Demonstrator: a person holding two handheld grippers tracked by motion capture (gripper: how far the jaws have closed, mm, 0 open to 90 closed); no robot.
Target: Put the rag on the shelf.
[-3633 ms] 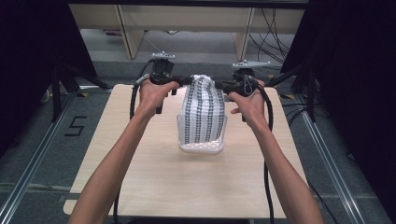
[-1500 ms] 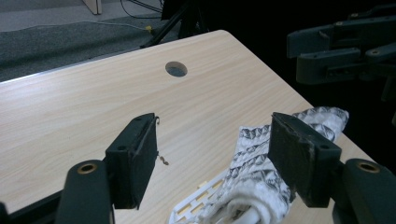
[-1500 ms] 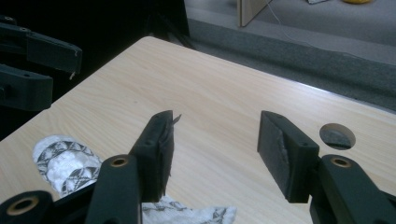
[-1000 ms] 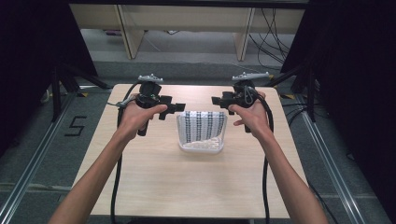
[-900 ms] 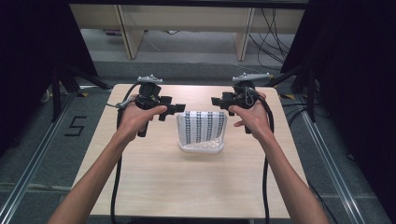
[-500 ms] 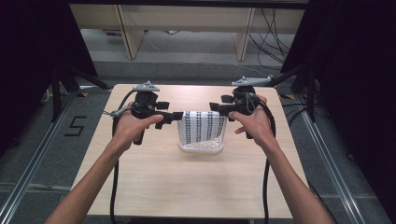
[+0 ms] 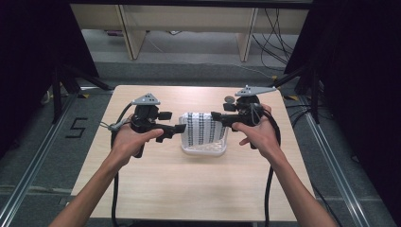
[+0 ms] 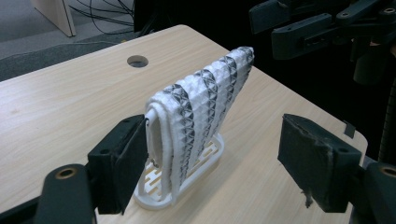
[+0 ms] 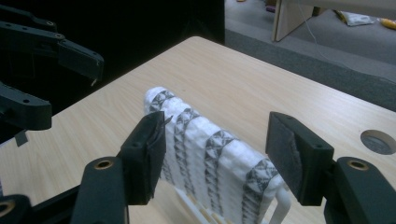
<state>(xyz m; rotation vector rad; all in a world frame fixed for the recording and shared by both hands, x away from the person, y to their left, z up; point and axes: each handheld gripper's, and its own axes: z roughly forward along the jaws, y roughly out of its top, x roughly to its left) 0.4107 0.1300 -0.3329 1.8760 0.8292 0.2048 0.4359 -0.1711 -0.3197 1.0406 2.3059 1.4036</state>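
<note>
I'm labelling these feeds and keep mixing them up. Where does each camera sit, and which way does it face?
High view: above the person's side, looking forward and down at the table; both forearms, left gripper, right gripper.
Left gripper view: rides the left gripper, facing the cloth on its rack; own open jaws.
Right gripper view: rides the right gripper, facing the cloth; own open jaws.
Shared: cloth, table, and the opposite gripper in each.

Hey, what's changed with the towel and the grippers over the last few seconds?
The towel, earlier held up stretched between both grippers, was lowered over the white rack and let go. The left gripper and right gripper, pulled apart a second ago, have moved back toward its ends, open. The rack stayed put.
</note>
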